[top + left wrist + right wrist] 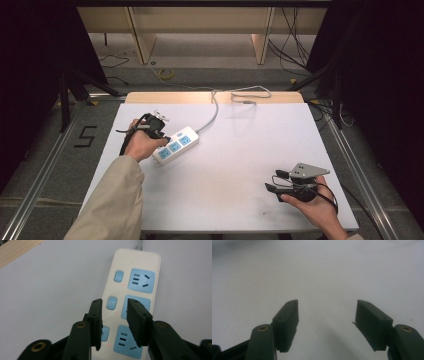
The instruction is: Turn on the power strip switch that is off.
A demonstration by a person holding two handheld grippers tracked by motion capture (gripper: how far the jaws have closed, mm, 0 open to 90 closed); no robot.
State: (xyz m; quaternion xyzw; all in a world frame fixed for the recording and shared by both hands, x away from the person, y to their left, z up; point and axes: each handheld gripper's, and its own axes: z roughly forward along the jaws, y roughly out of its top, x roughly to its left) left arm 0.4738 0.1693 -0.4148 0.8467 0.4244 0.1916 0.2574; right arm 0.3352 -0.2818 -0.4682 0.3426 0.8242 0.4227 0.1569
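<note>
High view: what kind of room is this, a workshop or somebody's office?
Most likely a lab or recording space, not an office. A bare white table stands inside a metal frame, loose cables trail over the floor, and a number 5 is taped beside the table.

I see a white power strip (176, 145) flat on the white table (240, 165), left of centre, lying at a slant. Three blue sockets, each with a small blue switch (112, 302) beside it. Its grey cord (212, 112) runs off toward the far edge.
</note>
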